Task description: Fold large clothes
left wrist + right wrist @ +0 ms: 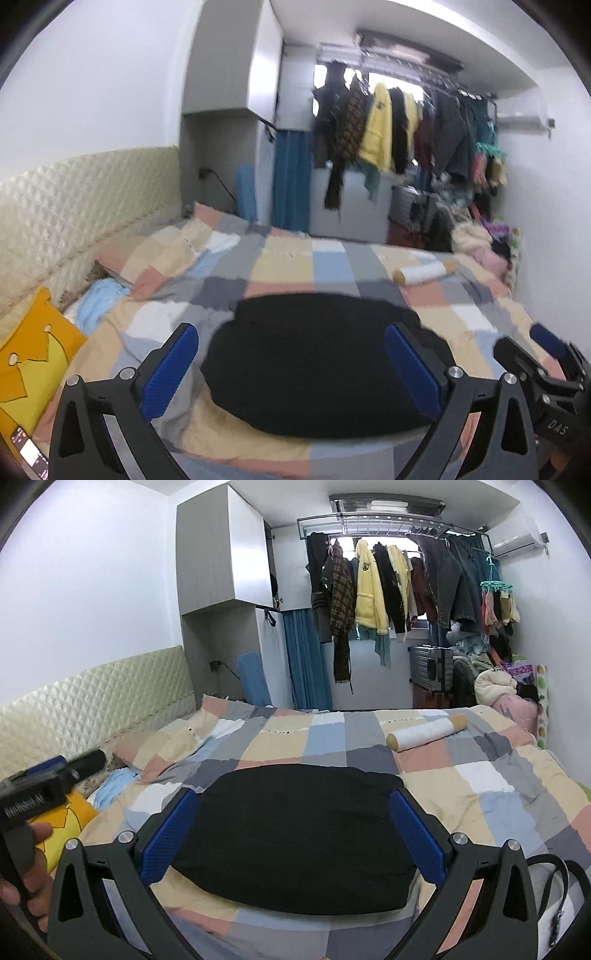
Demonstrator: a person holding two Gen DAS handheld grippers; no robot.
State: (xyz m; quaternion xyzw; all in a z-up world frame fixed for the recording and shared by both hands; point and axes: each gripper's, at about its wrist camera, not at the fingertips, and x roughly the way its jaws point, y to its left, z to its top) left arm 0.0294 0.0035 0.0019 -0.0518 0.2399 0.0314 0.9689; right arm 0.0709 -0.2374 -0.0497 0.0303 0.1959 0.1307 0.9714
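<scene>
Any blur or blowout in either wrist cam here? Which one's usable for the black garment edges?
Left wrist: motion-blurred throughout, hanging clothes smeared, black garment edges soft. Right wrist: sharp, black garment outline crisp against the patchwork duvet; use this one. Both: window behind the rack blown out, heavy fisheye bending, dark corners, garment shows almost no fold detail.

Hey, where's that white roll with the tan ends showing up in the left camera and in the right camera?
Left wrist: the white roll lies right of centre on the bed, beyond the black garment.
Right wrist: the white roll lies right of centre, higher in the picture, again past the black garment.
Shared landmark: the yellow jacket hanging on the rack.
</scene>
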